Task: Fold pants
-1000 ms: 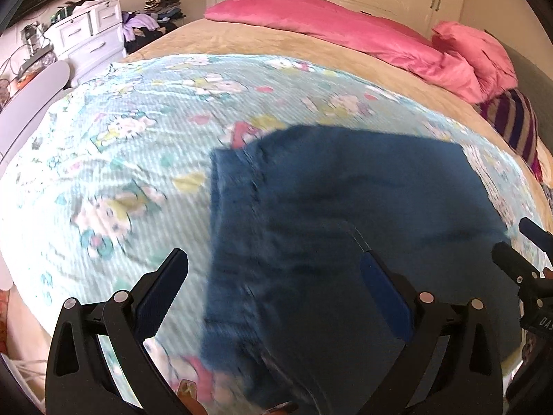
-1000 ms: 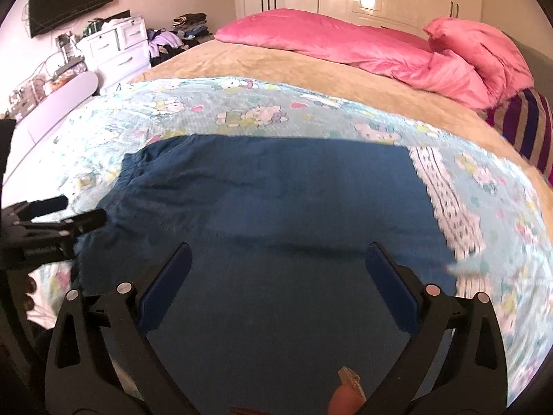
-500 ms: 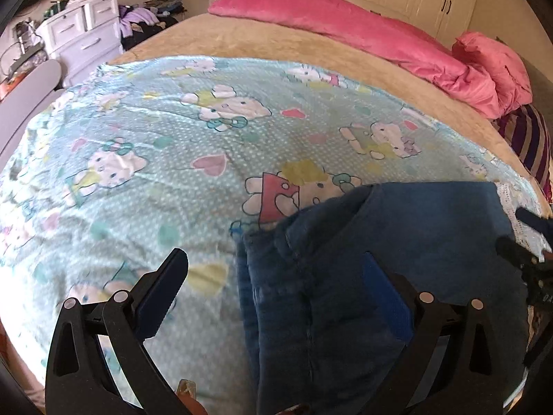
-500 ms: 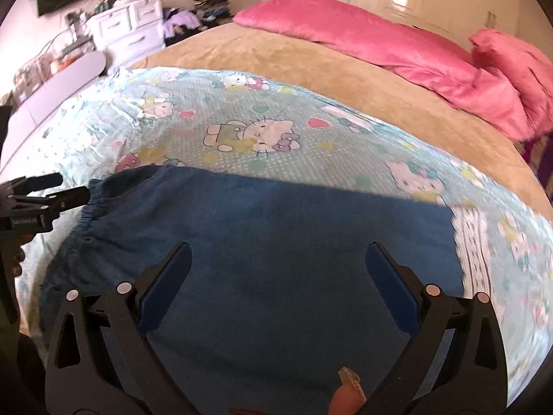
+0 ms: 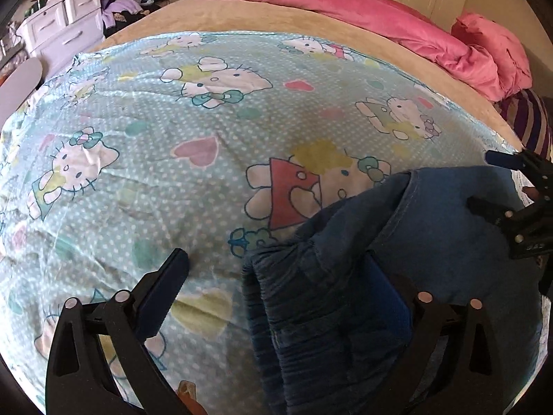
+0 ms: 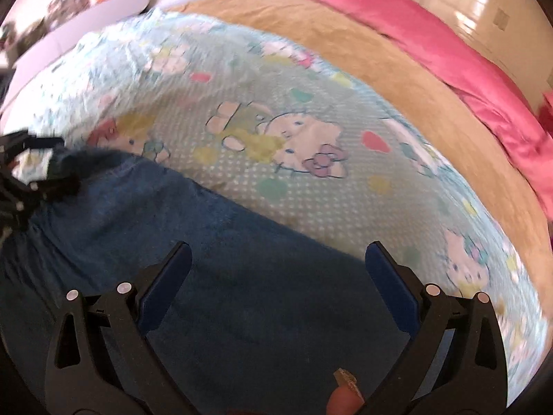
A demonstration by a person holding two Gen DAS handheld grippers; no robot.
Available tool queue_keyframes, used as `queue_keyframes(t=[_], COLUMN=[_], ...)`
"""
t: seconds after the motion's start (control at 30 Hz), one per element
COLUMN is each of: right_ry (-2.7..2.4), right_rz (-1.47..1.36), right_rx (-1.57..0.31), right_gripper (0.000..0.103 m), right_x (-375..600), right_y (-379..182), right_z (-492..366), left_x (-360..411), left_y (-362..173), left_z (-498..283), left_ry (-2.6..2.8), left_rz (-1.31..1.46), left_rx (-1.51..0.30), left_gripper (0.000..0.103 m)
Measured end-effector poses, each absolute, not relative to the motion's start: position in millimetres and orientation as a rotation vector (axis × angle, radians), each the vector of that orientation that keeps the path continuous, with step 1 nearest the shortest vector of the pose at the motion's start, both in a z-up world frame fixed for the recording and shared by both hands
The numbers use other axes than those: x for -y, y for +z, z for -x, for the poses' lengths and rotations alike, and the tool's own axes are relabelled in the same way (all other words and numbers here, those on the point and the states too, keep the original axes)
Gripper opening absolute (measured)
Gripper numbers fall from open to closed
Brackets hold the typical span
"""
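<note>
Pants lie on the cartoon sheet, already doubled, waistband edge bunched. Left gripper and right gripper both stand wide apart, holding nothing. I judge another fold remains.

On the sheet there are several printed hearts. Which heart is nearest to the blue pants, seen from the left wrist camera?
The yellow heart, low on the sheet between the left gripper fingers, is nearest the pants. The pink hearts lie farther up.

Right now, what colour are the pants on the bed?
The pants are dark blue, like denim. The left wrist view shows them best.
</note>
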State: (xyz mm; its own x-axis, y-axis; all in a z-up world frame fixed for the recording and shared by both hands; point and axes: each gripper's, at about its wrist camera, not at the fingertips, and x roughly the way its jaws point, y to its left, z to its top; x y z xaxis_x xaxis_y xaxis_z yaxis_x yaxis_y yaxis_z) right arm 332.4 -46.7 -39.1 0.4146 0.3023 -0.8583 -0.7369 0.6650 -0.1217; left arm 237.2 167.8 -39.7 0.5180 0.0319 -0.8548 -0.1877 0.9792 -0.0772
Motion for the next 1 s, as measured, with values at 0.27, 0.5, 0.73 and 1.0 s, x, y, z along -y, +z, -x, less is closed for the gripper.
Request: queue_keyframes(t=[0.27, 0.5, 0.73, 1.0], right_ry=[0.756, 0.814, 0.889, 0.852], right_rz=[0.611, 0.667, 0.637, 0.475], right_rx=[-0.938, -0.918, -0.901, -0.81], right_gripper=[0.095, 0.089, 0.008, 0.004], right_x=[26.5, 10.5, 8.3, 45.6], right_y=[-47.3, -51.2, -39.6, 1.1], right_z=[-341.0, -336.6, -302.8, -253.4], left_x=[-147.1, -151.9, -147.9, -144.1], left_y=[-31.1, -2.3, 3.6, 15.4], left_z=[-235.7, -217.0, -210.9, -191.3], left_ry=[0.09, 0.046, 0.047, 0.032], left_rz=[0.066, 0.095, 0.072, 0.062], left_rx=[-0.976, -0.9, -0.89, -0.853], left_gripper=[0.034, 0.032, 0.032, 0.032])
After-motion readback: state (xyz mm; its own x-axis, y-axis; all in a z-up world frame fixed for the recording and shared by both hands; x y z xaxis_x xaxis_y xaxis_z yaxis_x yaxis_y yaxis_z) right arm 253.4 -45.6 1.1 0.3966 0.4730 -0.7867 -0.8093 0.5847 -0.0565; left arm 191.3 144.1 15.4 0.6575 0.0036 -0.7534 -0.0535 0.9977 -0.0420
